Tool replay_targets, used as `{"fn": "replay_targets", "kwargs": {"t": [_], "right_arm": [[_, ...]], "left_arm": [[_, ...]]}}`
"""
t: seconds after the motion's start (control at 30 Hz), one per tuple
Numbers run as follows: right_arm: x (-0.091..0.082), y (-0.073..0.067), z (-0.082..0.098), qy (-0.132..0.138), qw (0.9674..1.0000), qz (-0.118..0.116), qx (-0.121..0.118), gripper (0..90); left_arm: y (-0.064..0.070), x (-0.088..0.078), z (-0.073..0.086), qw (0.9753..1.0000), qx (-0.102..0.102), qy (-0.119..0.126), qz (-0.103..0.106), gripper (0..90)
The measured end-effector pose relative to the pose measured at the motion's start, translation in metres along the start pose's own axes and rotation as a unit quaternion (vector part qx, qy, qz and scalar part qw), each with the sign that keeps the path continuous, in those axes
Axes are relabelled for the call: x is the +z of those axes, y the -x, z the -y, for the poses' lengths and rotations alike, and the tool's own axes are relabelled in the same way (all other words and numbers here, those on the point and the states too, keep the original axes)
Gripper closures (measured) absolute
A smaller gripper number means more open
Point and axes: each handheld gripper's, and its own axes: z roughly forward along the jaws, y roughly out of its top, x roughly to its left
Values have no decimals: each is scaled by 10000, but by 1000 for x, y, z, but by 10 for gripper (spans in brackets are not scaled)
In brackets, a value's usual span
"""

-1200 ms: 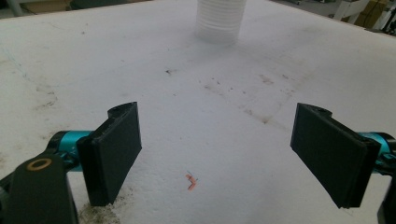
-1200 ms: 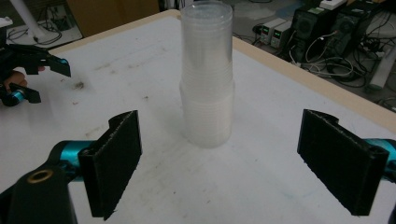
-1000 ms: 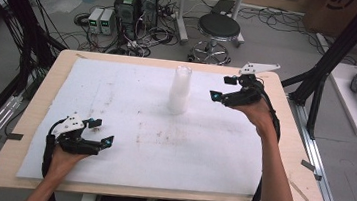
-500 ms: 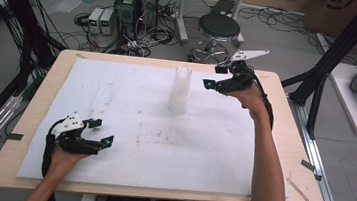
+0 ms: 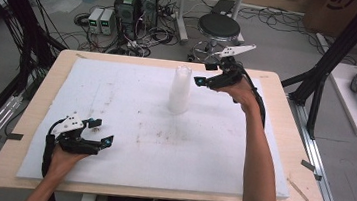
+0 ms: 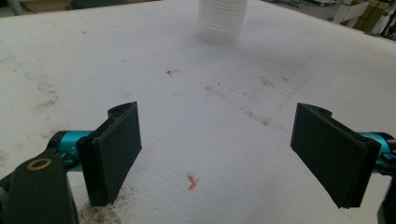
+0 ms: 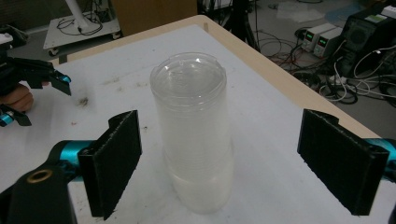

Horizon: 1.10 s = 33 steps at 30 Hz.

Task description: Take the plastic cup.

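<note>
High view: a stack of clear plastic cups (image 5: 180, 89) stands upright on the white mat (image 5: 130, 110) toward 12 o'clock of its centre. The right gripper (image 5: 199, 80) hangs just beside the stack at its 3 o'clock, jaws wide apart and empty. The left gripper (image 5: 102, 131) rests at the mat's 8 o'clock, jaws apart, holding nothing.

Even, soft indoor light; faint shadows; gripper views slightly hazy.
</note>
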Motion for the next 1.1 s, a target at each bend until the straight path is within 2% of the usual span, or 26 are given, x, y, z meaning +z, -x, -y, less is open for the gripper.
{"fn": "replay_targets", "kwargs": {"t": [0.03,0.4,0.7,0.97,1.1], "right_arm": [[4,-1,0,-36,10000,0,53,133],[24,-6,-1,-5,9999,-102,14,133],[40,-8,0,-151,9998,-103,38,134],[54,-11,1,-252,9994,-228,65,135],[59,-10,3,-346,9992,-190,68,135]], "left_arm": [[0,0,0,10000,-7,-2,6,162],[0,0,0,10000,9,-17,1,162],[0,0,0,10000,8,-17,2,162],[0,0,0,10000,24,-22,9,162],[0,0,0,10000,27,-21,13,162]]}}
